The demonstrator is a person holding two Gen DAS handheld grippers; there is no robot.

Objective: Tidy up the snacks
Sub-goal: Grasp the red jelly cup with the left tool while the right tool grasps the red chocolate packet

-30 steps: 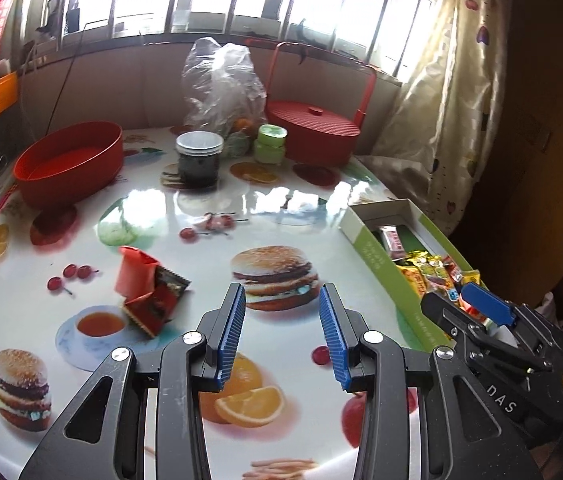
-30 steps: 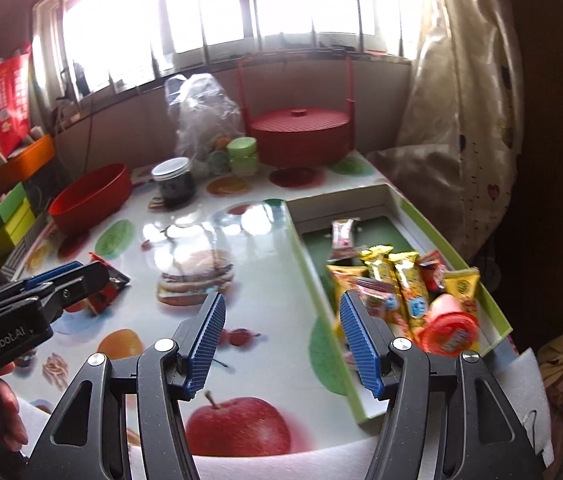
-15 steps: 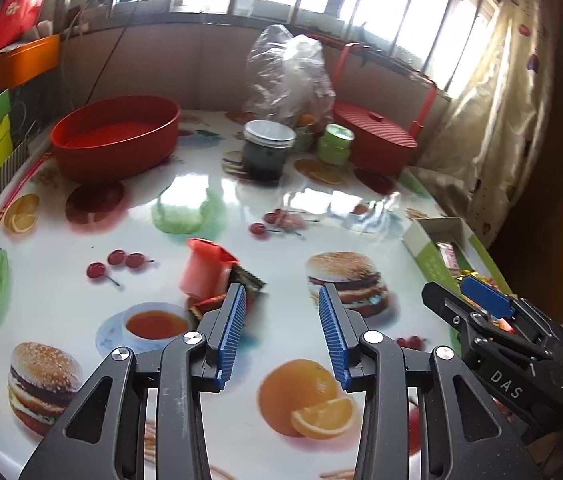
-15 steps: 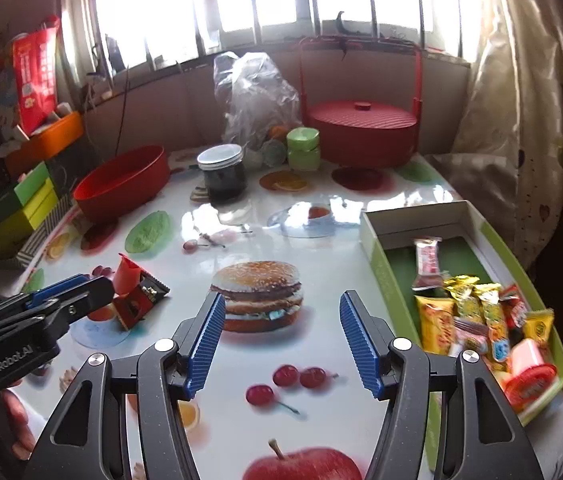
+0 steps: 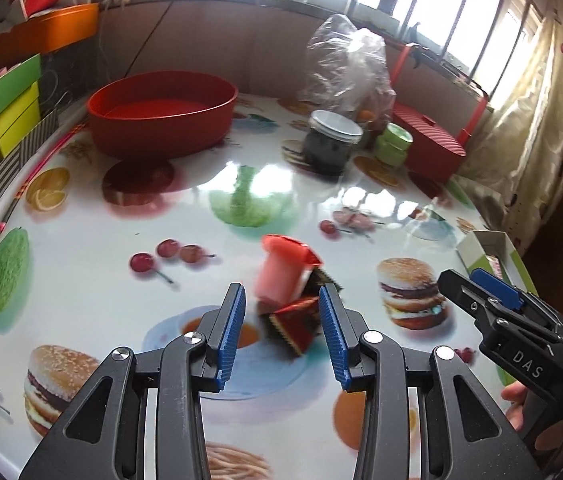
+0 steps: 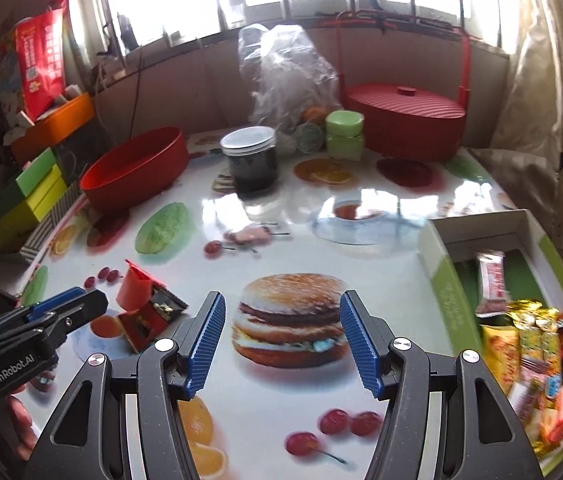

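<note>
A red jelly cup (image 5: 283, 270) lies tipped on the table beside red-and-dark snack packets (image 5: 295, 322). My left gripper (image 5: 281, 330) is open, its blue pads on either side of the packets, just short of the cup. The cup (image 6: 133, 290) and packets (image 6: 149, 318) also show in the right wrist view, left of centre. My right gripper (image 6: 281, 344) is open and empty above a printed burger. The green snack box (image 6: 447, 292) at the right holds several wrapped snacks (image 6: 533, 348).
A red bowl (image 5: 161, 114), a dark jar (image 5: 331, 142), a green tub (image 5: 393, 144), a plastic bag (image 5: 347, 64) and a red lidded basket (image 6: 401, 120) stand at the back. Coloured boxes (image 5: 1, 116) sit off the table's left edge. A curtain (image 5: 529, 120) hangs on the right.
My left gripper has swung left and closed in on the jelly cup and packets. My right gripper has turned left, away from the green box. Both stay open.
</note>
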